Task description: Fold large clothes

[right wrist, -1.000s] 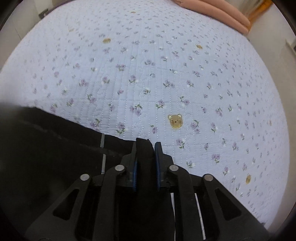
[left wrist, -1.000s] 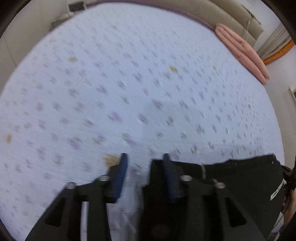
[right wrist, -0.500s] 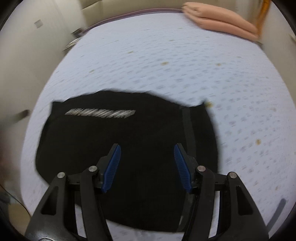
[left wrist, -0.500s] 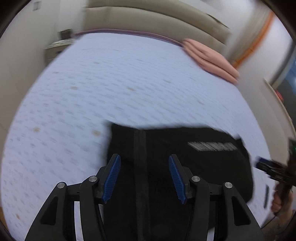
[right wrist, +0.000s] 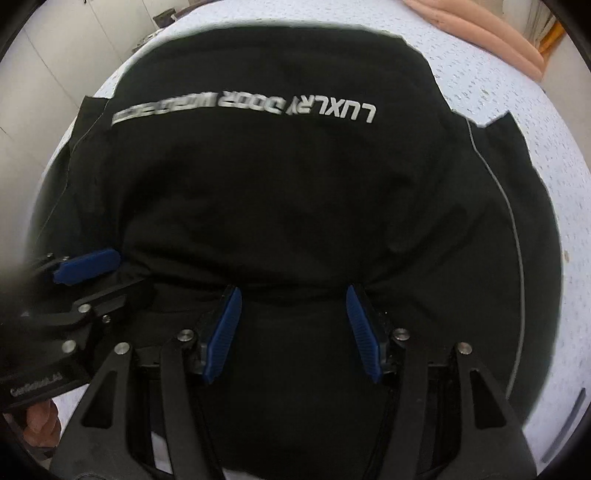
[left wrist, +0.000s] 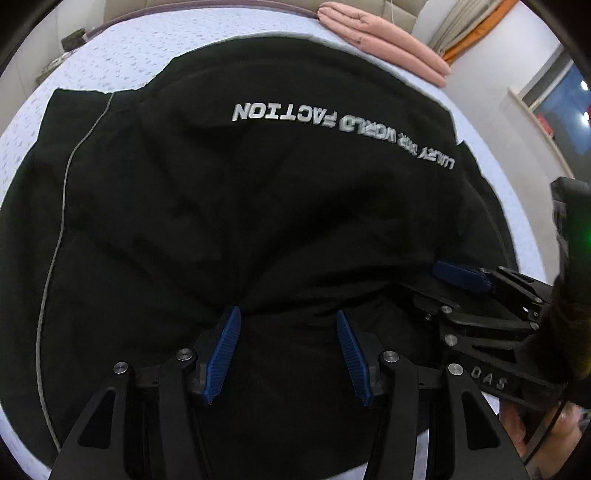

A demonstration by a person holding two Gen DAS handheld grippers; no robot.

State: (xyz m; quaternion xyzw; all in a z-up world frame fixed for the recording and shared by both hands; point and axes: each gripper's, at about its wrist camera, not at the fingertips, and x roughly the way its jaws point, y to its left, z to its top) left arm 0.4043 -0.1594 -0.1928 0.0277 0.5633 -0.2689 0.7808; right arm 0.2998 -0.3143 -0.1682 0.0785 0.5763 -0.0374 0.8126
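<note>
A black garment (left wrist: 258,206) with white lettering (left wrist: 332,122) lies folded on the flowered bedspread (left wrist: 140,48) and fills both views. My left gripper (left wrist: 288,317) hovers open over its near folded edge, blue pads (left wrist: 221,354) apart, the cloth bulging just beyond the tips. My right gripper (right wrist: 291,295) stands open the same way over the near edge, further right. Each gripper shows in the other's view: the right gripper (left wrist: 461,277) at the right, the left gripper (right wrist: 88,266) at the left. Neither clamps the cloth.
A folded pink blanket (left wrist: 384,44) lies at the bed's far right corner, also as pink blanket (right wrist: 480,33). A nightstand (left wrist: 70,37) stands at the far left. A hand (right wrist: 40,417) holds the left gripper. Wall and window lie to the right.
The right gripper, shut on the black cloth's edge a second ago, has opened and let go. Both grippers have drawn back from the far bedspread to the garment's near edge.
</note>
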